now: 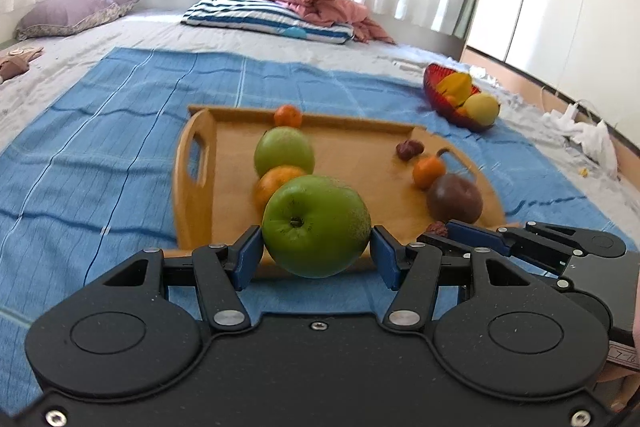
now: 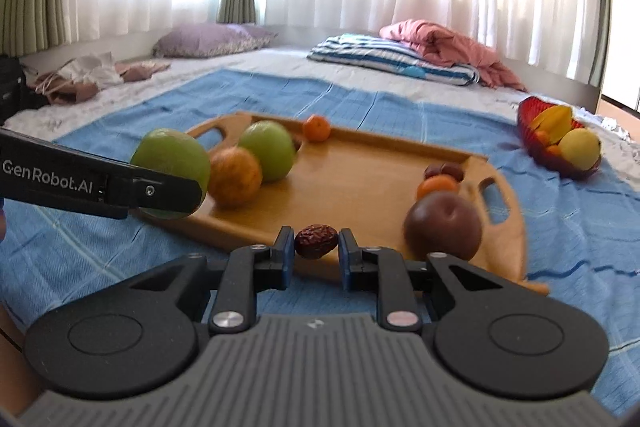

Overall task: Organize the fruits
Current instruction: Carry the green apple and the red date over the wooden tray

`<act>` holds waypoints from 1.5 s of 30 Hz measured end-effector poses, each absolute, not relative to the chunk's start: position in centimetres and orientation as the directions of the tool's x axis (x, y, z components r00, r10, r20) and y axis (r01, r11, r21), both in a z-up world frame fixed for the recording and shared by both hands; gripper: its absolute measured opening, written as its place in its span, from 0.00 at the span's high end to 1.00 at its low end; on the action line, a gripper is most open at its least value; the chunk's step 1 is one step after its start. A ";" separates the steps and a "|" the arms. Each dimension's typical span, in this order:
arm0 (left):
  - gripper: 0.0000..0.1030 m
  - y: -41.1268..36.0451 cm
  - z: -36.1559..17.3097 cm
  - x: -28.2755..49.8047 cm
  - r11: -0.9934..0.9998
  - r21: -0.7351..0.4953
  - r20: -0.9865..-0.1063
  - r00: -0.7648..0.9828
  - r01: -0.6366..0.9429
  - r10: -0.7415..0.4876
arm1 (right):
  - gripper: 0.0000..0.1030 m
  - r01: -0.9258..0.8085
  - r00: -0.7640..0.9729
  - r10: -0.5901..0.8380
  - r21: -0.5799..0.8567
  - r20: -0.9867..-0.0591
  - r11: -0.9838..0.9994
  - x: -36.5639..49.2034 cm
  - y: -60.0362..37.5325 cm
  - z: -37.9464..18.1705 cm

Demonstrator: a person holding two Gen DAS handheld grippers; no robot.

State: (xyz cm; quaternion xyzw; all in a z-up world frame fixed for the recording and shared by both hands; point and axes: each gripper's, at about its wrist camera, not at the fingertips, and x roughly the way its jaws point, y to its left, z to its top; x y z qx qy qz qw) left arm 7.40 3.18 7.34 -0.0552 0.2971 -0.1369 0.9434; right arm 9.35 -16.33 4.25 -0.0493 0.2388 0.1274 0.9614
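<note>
My left gripper (image 1: pixel 316 243) is shut on a green apple (image 1: pixel 316 225) and holds it over the near edge of the wooden tray (image 1: pixel 360 155); the apple also shows in the right wrist view (image 2: pixel 170 163). My right gripper (image 2: pixel 314 251) is shut on a wrinkled red date (image 2: pixel 316 246) at the tray's near edge (image 2: pixel 360 187). On the tray lie a second green apple (image 1: pixel 284 151), an orange (image 1: pixel 276 183), a small tangerine (image 1: pixel 288 115), another tangerine (image 1: pixel 428 171), a dark brown fruit (image 1: pixel 454 203) and dates (image 1: pixel 409 149).
A red bowl (image 1: pixel 436 87) with yellow fruit sits on the blue cloth (image 1: pixel 100 147) at the right. A striped folded blanket (image 1: pixel 264 17), a pink quilt (image 1: pixel 320 3) and a purple pillow (image 1: pixel 68 13) lie farther back. Crumpled white plastic (image 1: pixel 588 135) lies at the far right.
</note>
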 end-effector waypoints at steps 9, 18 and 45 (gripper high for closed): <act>0.46 1.6 9.3 10.1 0.946 -0.198 -0.533 0.782 0.257 -0.324 | 0.74 -0.231 0.873 0.192 -0.034 -0.449 0.972 10.6 -18.0 5.5; 0.46 -0.2 10.2 15.0 0.941 -0.202 -0.563 0.754 0.271 -0.338 | 0.74 -0.202 0.878 0.168 -0.028 -0.449 0.979 11.8 -18.0 4.8; 0.46 -4.3 5.5 18.5 0.950 -0.147 -0.679 0.671 0.274 -0.298 | 0.73 -0.172 0.852 0.159 0.020 -0.500 0.985 14.6 -18.6 2.0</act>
